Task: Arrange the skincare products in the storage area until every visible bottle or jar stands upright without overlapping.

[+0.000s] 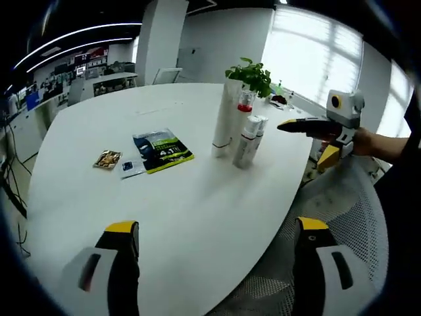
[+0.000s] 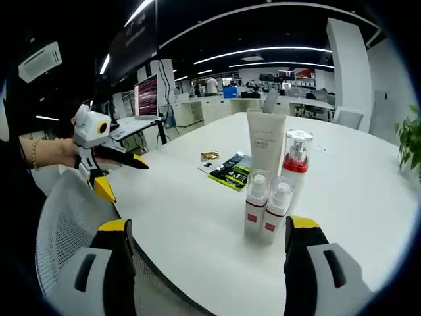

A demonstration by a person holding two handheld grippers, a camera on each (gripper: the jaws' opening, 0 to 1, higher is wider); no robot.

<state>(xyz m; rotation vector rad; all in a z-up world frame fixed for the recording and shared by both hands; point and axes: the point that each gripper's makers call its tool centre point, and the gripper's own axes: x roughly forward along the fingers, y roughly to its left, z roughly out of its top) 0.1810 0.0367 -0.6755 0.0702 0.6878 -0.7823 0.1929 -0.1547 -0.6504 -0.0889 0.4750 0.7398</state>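
Note:
Four skincare products stand upright in a tight cluster on the white table [image 1: 99, 118]: a tall white tube [image 1: 223, 125], a clear bottle with a red band [image 1: 245, 104] and two small white spray bottles [image 1: 248, 141]. In the right gripper view the tube [image 2: 266, 141], the red-banded bottle [image 2: 296, 161] and the small bottles [image 2: 258, 203] sit just beyond my right gripper [image 2: 210, 263], which is open and empty. My left gripper [image 1: 217, 263] is open at the table's near edge, well short of the cluster. Each gripper shows in the other's view, right gripper [image 1: 299, 135] and left gripper [image 2: 125, 176], both off the table.
A green packet [image 1: 162, 150], a gold sachet [image 1: 107, 159] and a small blue sachet [image 1: 131, 168] lie flat left of the bottles. A potted plant [image 1: 250, 76] stands behind the tube. A white mesh chair [image 1: 329, 204] sits at the table edge. Desks and monitors fill the background.

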